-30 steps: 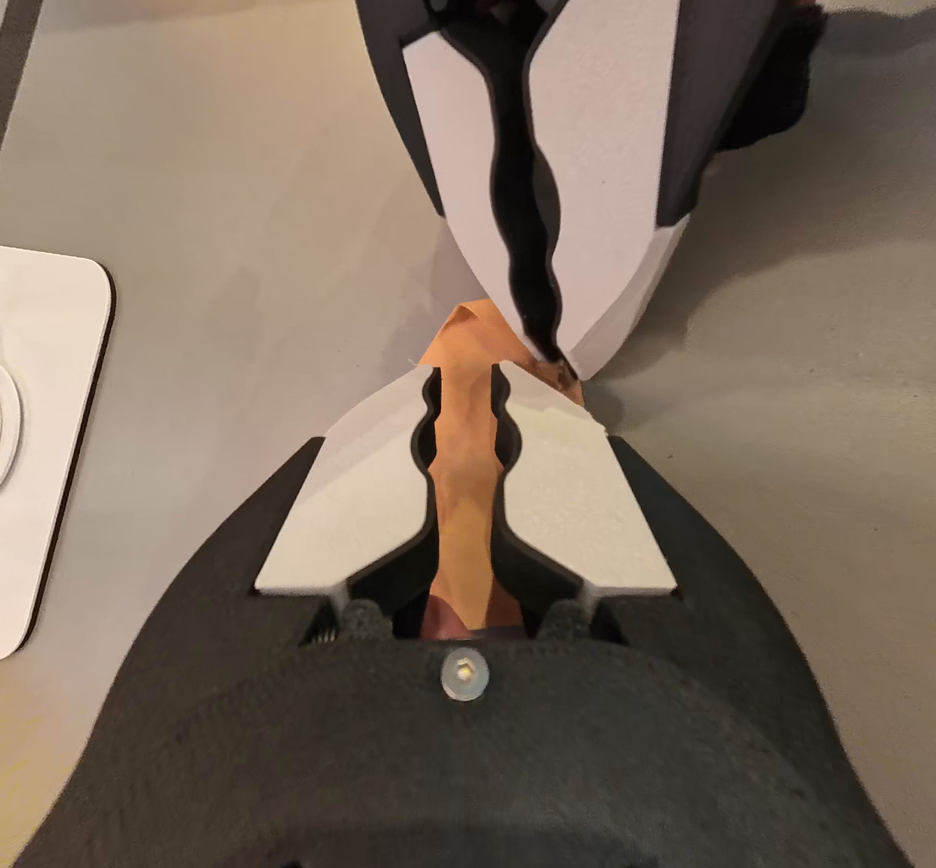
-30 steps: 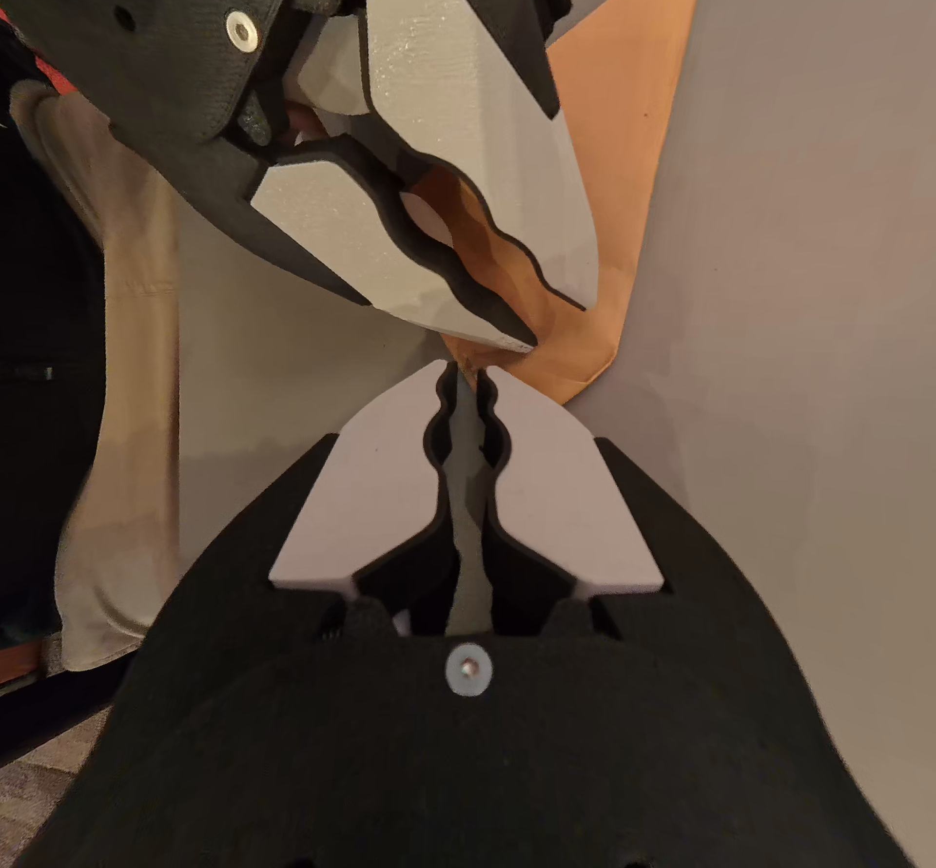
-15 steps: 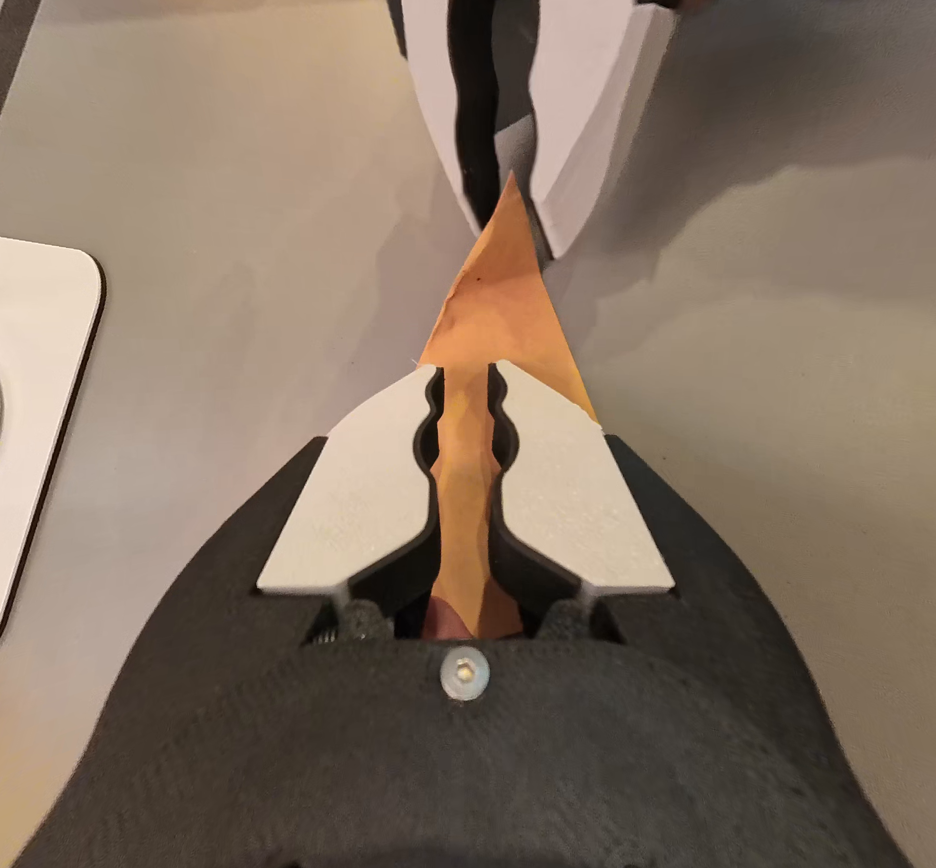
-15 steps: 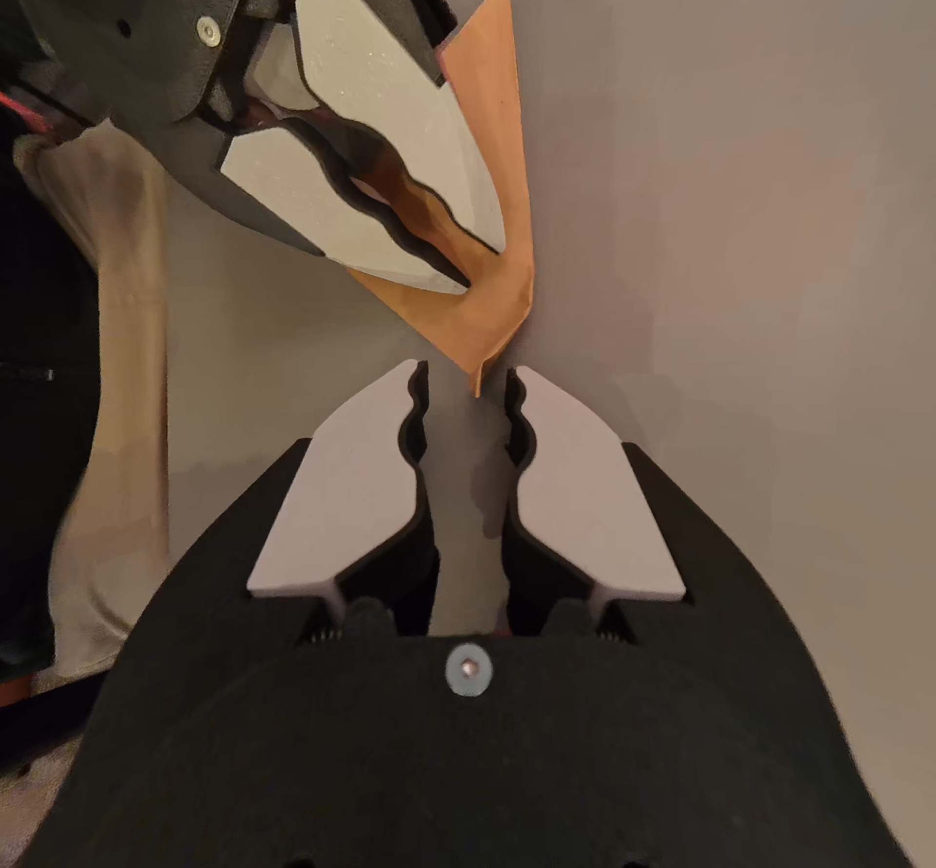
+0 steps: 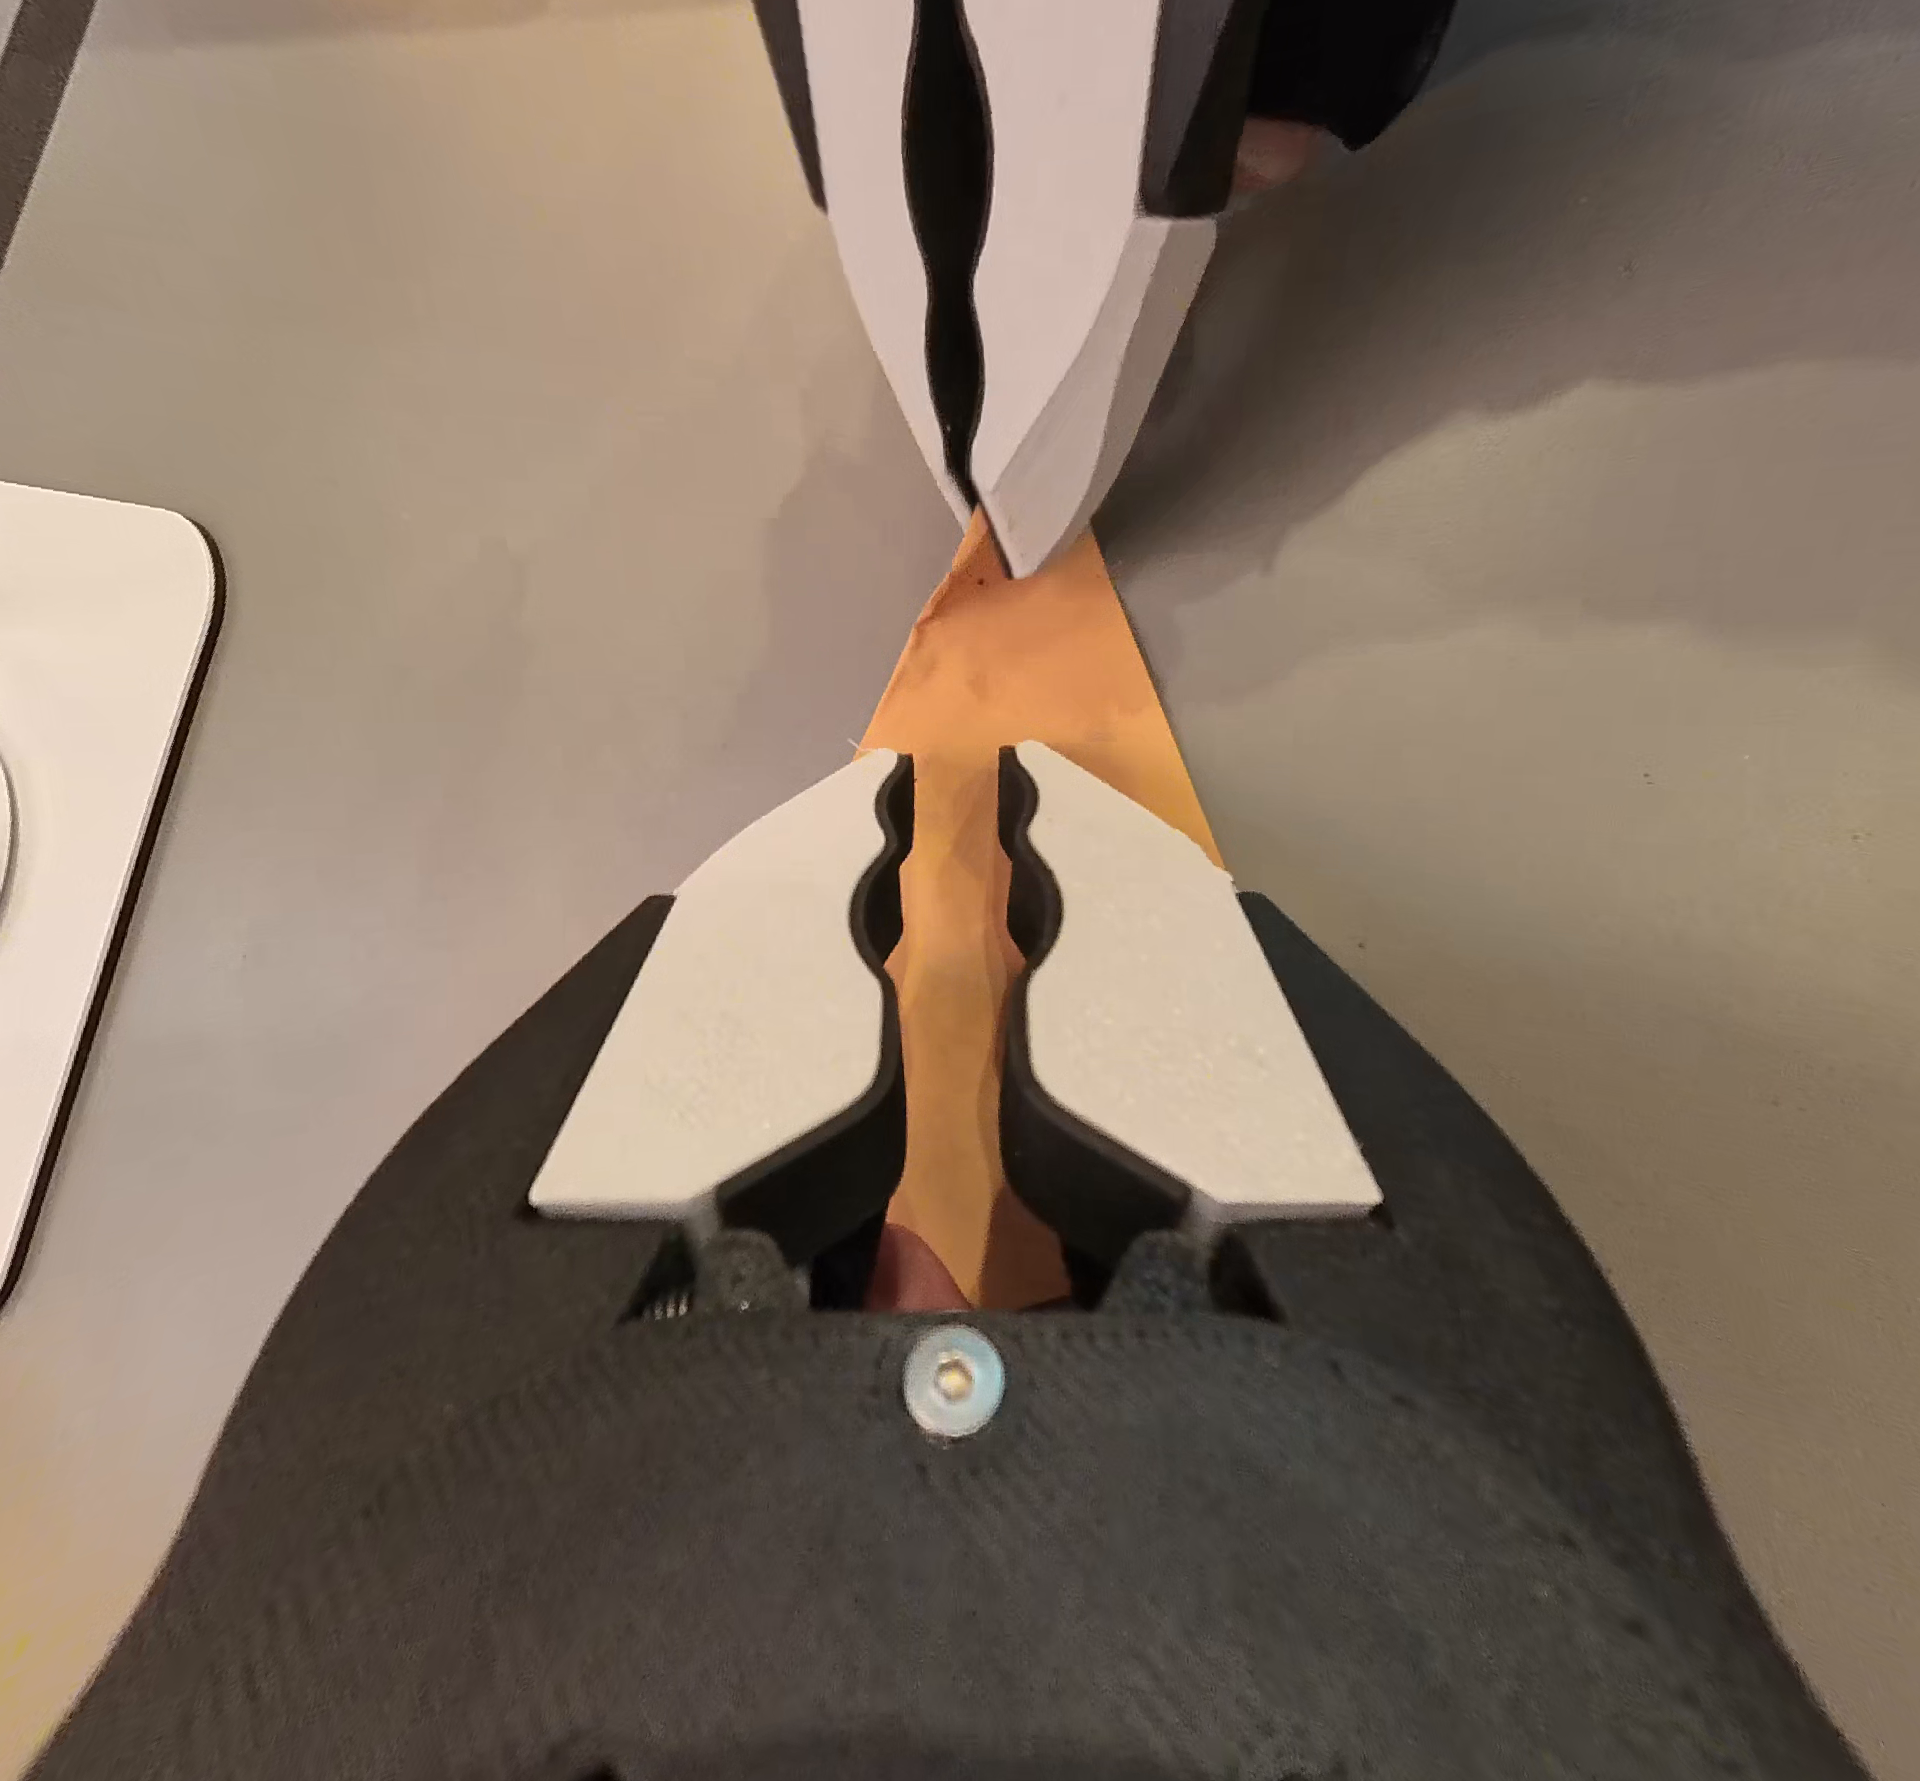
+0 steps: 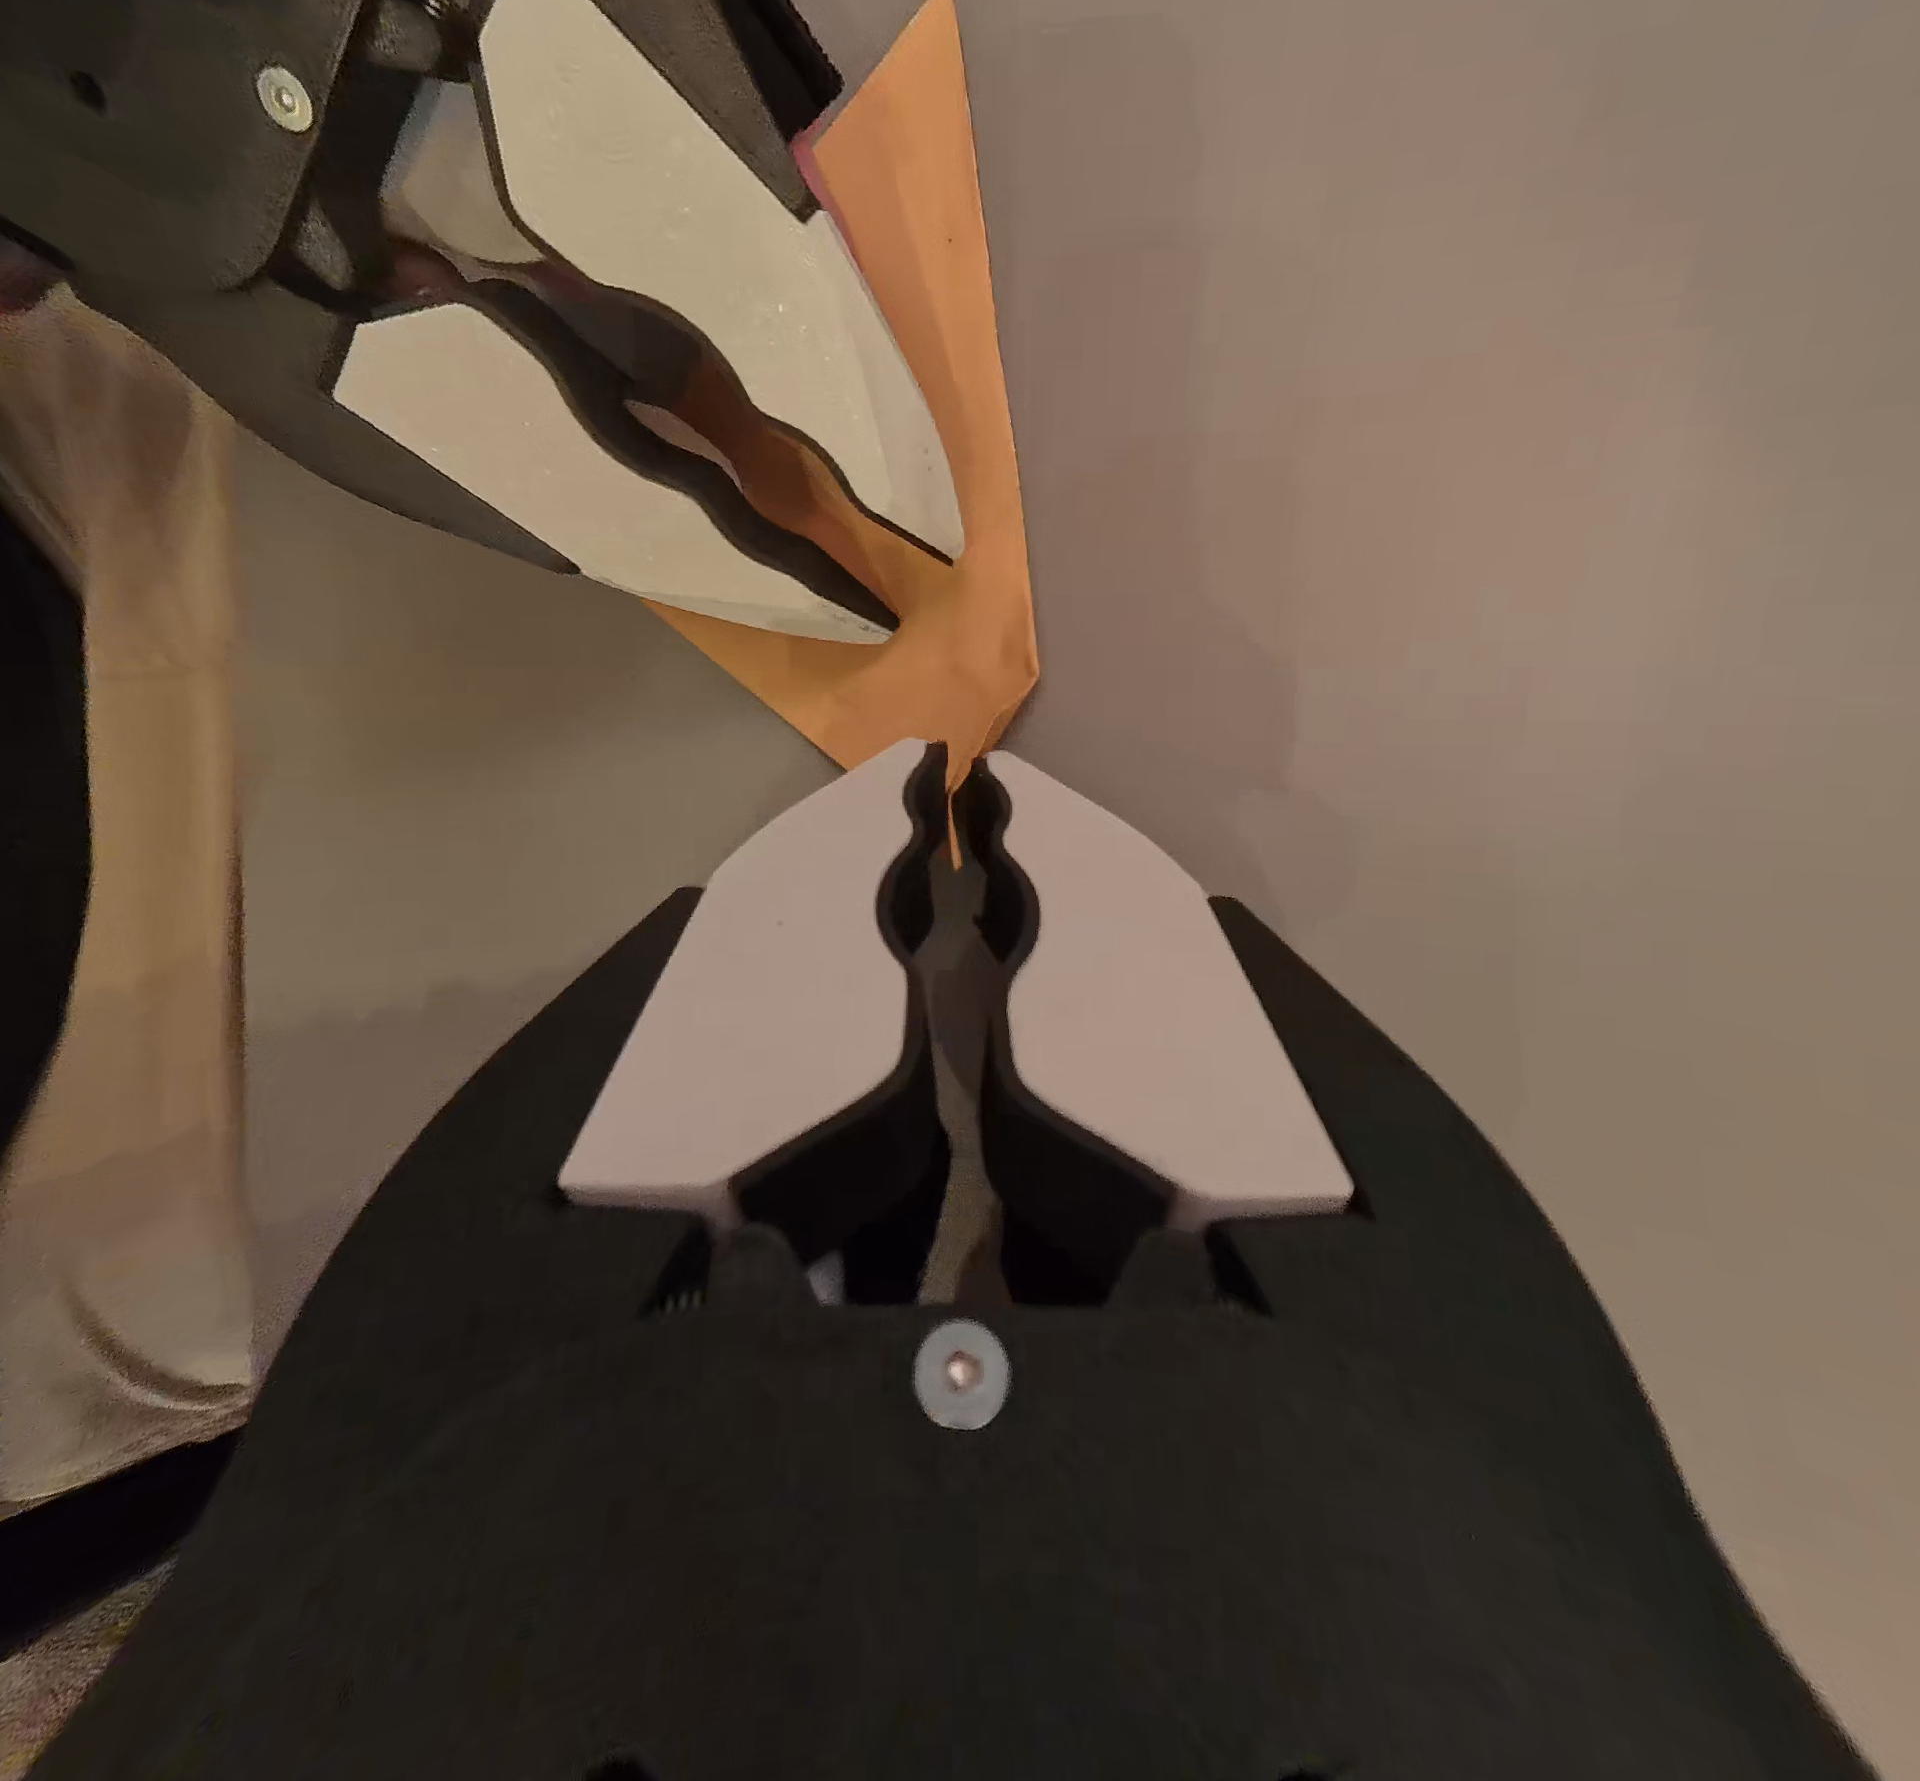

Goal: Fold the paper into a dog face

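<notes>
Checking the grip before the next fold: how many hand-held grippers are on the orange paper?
2. The left hand-held gripper straddles the paper's near part; the right hand-held gripper pinches its far tip.

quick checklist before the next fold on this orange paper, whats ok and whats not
1. Left gripper on the orange paper: cannot tell; its fingers straddle the paper with a gap between them.
2. Right gripper shut on the paper's pointed corner: ok, the tip sits between its closed fingers.
3. Paper lifted off the grey table: cannot tell.
4. Paper free of tears: ok as far as it shows; it is creased near the tip.
5. White board clear of the fold: ok, it lies well apart.
</notes>
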Motion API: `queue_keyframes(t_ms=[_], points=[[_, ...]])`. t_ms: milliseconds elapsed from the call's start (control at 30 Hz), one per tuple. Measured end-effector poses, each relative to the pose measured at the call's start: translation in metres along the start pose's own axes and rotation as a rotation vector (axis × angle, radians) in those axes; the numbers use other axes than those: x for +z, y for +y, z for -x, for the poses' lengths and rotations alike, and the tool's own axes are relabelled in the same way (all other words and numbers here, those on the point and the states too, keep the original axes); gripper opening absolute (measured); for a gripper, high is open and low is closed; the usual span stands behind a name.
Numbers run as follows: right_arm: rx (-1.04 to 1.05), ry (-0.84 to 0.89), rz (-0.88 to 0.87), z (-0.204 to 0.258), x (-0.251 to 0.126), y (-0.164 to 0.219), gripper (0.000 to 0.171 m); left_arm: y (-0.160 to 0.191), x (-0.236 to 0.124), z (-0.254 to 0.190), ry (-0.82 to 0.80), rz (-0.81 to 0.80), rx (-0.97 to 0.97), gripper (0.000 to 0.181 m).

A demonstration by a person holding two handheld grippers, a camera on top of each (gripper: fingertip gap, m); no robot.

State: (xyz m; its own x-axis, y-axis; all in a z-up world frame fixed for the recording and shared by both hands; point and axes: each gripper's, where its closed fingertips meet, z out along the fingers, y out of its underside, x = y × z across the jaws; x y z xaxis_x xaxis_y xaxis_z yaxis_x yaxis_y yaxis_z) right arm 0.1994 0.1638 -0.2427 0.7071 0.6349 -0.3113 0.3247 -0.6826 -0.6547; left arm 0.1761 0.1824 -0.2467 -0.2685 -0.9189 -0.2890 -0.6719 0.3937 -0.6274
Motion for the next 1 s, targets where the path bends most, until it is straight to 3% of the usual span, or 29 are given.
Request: queue_keyframes(t_ms=[33,567,667,800,900,1000], points=[[-0.014,-0.006,-0.003,0.003,0.000,-0.002,0.002,0.000,0.000,0.000,-0.004,0.000,-0.001,0.015],[-0.085,-0.032,-0.005,0.018,-0.005,-0.008,0.002,0.000,0.001,0.003,-0.046,0.013,-0.030,0.015],[-0.021,-0.024,-0.030,0.010,-0.011,-0.010,0.008,0.000,0.001,0.003,-0.044,0.017,-0.043,0.015],[0.010,-0.008,0.009,0.005,-0.008,-0.002,0.031,0.001,0.001,0.004,-0.051,0.020,-0.056,0.015],[-0.002,0.034,0.054,0.000,-0.003,0.002,0.029,0.000,0.001,0.004,-0.052,0.019,-0.056,0.014],[0.018,0.032,0.054,-0.002,0.001,0.002,0.011,0.000,0.001,0.004,-0.052,0.018,-0.062,0.014]])
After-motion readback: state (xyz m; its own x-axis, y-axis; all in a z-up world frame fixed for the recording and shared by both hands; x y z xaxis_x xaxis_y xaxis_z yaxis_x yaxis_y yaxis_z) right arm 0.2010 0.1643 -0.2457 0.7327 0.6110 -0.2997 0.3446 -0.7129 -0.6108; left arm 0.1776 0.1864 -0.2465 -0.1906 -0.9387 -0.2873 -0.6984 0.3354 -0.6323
